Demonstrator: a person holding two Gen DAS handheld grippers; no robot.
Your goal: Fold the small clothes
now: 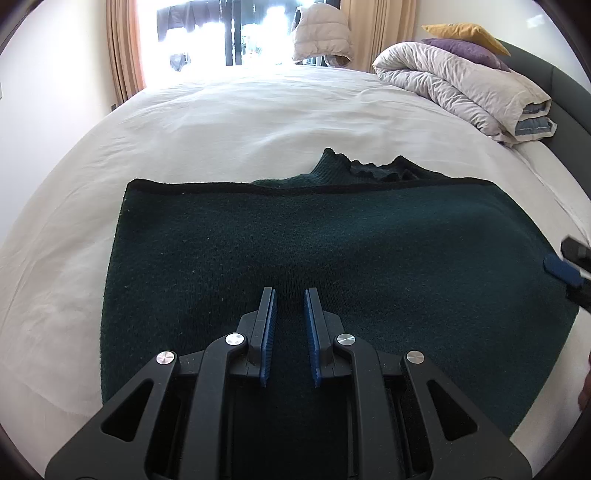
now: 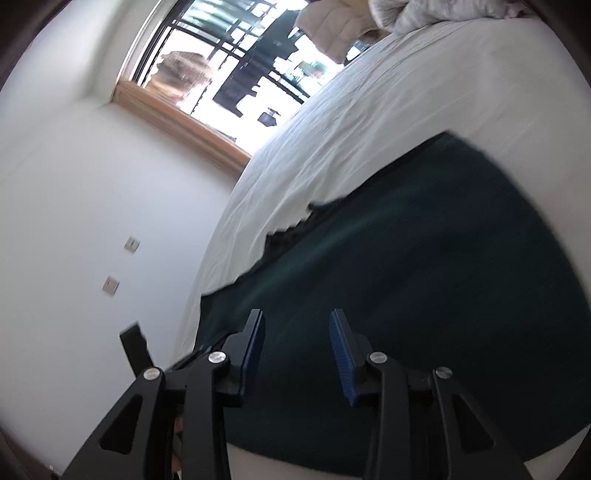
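Sweater (image 1: 332,251), dark green knit, lies folded flat on the white bed (image 1: 221,122), long axis running left to right in the left wrist view, its collar pointing away toward the window (image 1: 221,33). Only that view shows the rolled duvet (image 1: 461,85) and pillows at right; the left gripper (image 1: 290,295) hangs over the sweater, jaws narrow with nothing between them. The blurred, tilted right wrist view alone shows wall switches (image 2: 132,244); the right gripper (image 2: 297,317) stands partly open over the sweater, gripping nothing.
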